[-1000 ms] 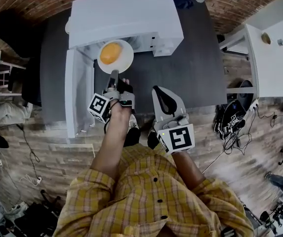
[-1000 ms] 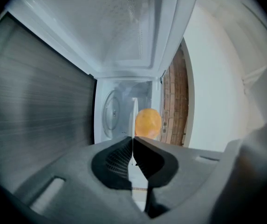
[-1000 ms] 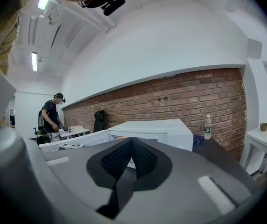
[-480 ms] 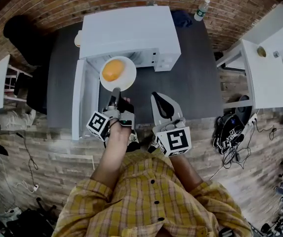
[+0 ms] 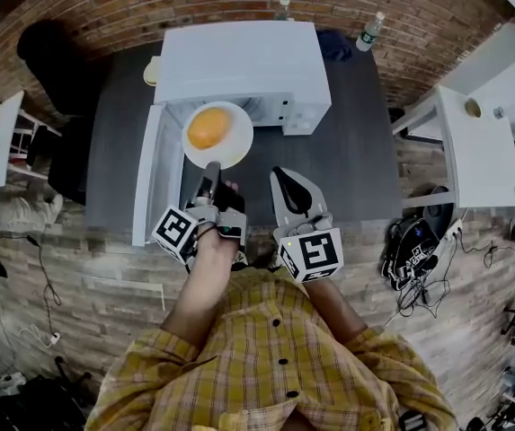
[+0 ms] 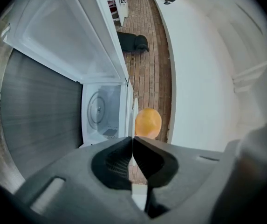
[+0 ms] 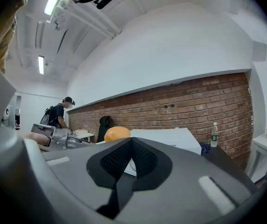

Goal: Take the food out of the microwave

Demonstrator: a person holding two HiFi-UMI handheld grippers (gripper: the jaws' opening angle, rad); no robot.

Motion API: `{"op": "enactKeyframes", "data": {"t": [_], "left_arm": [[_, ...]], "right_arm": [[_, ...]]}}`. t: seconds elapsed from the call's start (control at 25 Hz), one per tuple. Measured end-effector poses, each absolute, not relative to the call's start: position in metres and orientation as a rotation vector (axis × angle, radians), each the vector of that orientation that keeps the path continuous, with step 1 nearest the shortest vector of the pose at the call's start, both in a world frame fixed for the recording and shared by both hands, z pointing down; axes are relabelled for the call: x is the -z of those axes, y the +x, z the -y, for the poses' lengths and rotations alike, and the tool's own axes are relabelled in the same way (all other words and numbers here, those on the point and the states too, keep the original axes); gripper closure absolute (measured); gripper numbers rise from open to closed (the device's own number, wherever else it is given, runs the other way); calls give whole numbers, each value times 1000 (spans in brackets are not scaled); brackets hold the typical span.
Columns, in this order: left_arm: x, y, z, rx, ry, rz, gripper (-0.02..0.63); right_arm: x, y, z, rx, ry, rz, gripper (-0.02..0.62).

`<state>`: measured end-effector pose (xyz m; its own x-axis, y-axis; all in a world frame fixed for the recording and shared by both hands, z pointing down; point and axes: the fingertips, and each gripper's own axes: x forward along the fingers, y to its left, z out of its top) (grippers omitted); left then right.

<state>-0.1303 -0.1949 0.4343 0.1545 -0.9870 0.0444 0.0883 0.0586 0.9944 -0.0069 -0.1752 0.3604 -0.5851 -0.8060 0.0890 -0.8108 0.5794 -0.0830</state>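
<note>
Microwave (image 5: 239, 61) on table (image 5: 365, 142), door (image 5: 154, 182) open, only turntable (image 6: 97, 112) inside. Step, my read: carrying food out. Plate (image 5: 236, 146) at opening, orange food (image 5: 208, 127) on it. My left gripper (image 5: 210, 167) pinched tight on plate rim. My right gripper (image 5: 282, 176) closed, empty. Next: keep plate level, set on table.
</note>
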Motion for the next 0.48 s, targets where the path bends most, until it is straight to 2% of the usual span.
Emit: {"op": "enactKeyframes", "data": {"t": [0.48], "left_arm": [[-400, -126, 188, 1142, 1221, 1028, 600]], "right_arm": [[-348, -14, 178, -155, 1401, 2795, 592]]}}
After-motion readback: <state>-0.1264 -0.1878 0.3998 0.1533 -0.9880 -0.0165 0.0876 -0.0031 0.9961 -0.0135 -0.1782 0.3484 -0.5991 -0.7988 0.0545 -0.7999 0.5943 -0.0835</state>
